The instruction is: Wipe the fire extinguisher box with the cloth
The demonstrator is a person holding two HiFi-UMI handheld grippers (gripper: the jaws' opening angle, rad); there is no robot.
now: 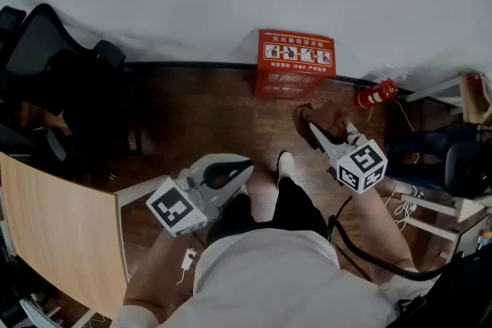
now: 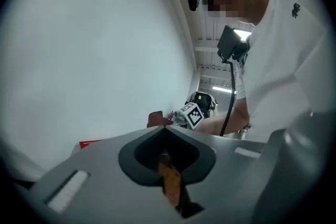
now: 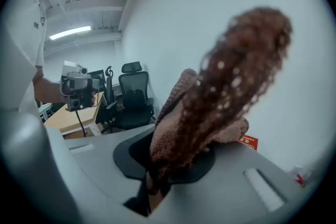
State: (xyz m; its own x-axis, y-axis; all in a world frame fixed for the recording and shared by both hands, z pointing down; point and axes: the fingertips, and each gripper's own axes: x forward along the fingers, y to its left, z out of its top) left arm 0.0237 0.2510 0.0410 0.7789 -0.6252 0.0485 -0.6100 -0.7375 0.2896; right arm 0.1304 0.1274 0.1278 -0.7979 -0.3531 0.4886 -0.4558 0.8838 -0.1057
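The red fire extinguisher box (image 1: 296, 61) stands on the wood floor against the white wall. My right gripper (image 1: 311, 128) is shut on a brown fluffy cloth (image 1: 324, 117), held in the air a short way in front of the box and to its right. In the right gripper view the cloth (image 3: 226, 92) bulges over the jaws and hides their tips, and a corner of the box (image 3: 248, 141) shows behind. My left gripper (image 1: 244, 167) hangs lower at the person's left side, shut with nothing in it. A sliver of the box (image 2: 89, 142) shows in the left gripper view.
A red fire extinguisher (image 1: 377, 94) lies on the floor right of the box. Black office chairs (image 1: 46, 65) stand at the left, with a wooden desk (image 1: 61, 226) nearer. White shelving and cables (image 1: 419, 203) crowd the right. The person's shoe (image 1: 285, 164) points at the box.
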